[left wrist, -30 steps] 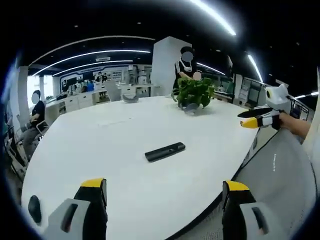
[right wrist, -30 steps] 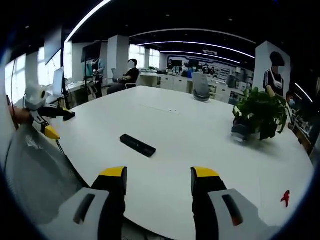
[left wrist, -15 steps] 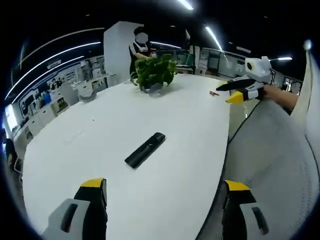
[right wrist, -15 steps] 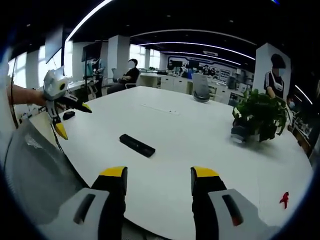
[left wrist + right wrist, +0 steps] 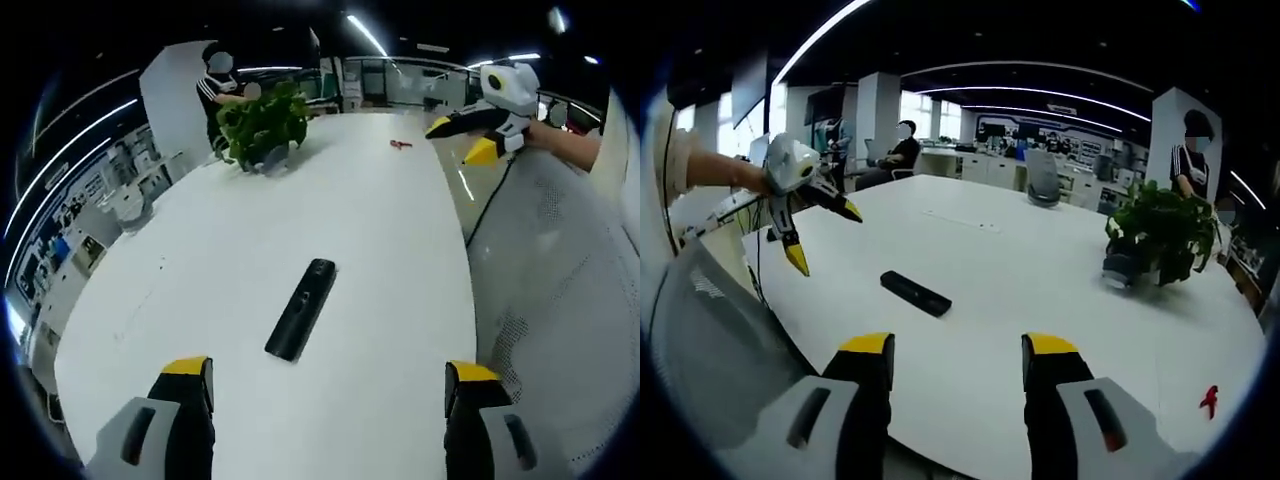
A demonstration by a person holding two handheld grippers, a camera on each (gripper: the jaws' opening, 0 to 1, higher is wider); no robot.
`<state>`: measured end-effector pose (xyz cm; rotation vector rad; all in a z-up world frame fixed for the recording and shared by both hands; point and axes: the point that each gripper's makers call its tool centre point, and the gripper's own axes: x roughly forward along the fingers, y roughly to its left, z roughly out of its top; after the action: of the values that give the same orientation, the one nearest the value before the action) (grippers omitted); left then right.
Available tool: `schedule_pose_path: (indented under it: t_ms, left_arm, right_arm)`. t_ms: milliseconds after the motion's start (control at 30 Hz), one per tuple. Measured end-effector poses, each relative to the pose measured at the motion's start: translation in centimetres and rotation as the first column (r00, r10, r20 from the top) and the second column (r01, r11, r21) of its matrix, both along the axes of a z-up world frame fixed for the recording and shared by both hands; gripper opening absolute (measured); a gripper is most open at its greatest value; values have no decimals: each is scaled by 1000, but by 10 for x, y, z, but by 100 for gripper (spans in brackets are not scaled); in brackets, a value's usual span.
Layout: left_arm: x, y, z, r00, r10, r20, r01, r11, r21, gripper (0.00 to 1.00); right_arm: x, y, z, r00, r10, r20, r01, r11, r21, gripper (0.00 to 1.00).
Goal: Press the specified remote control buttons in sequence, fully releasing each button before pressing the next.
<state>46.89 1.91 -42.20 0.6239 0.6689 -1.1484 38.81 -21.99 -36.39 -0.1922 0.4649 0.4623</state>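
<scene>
We see the black remote point(image 5: 301, 322) lying flat on the white counter point(image 5: 380, 230), touched by neither tool. Our left tool point(image 5: 820, 232) hovers above the counter's left edge, jaws spread wide and empty. Our right tool point(image 5: 956, 372) stays near, jaws apart, empty. A potted plant point(image 5: 1155, 232) stands far right.

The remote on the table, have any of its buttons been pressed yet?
Nothing looks pressed yet. The remote lies untouched on the white table. The left gripper hangs open in the air beside it; the right gripper is open, well short of it. All presses are left.
</scene>
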Motion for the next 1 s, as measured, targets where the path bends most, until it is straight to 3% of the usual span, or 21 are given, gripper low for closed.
schedule_pose_path:
  t_ms: [233, 467, 667, 800, 900, 1000]
  left_arm:
    - [8, 1, -21, 998, -56, -7, 56, 994, 91, 100]
    - [15, -13, -42, 992, -77, -99, 87, 991, 104, 100]
    - [31, -28, -50, 986, -102, -132, 113, 991, 75, 90]
    - [44, -31, -59, 986, -102, -131, 116, 988, 102, 81]
    - [46, -29, -65, 982, -102, -160, 123, 984, 128, 71]
    - [50, -26, -73, 981, -101, -164, 128, 978, 163, 69]
  right_arm:
    - [-1, 2, -1, 1000, 8, -2, -8, 1000, -14, 53]
    - [-3, 6, -2, 1000, 25, -14, -25, 999, -29, 50]
    - [-4, 6, -4, 999, 30, -24, -30, 999, -28, 50]
    - [-4, 7, -5, 999, 34, -33, -35, 999, -27, 50]
    - [-4, 7, -7, 999, 40, -37, -42, 998, -39, 50]
    - [-4, 7, -7, 998, 40, -39, -42, 998, -41, 49]
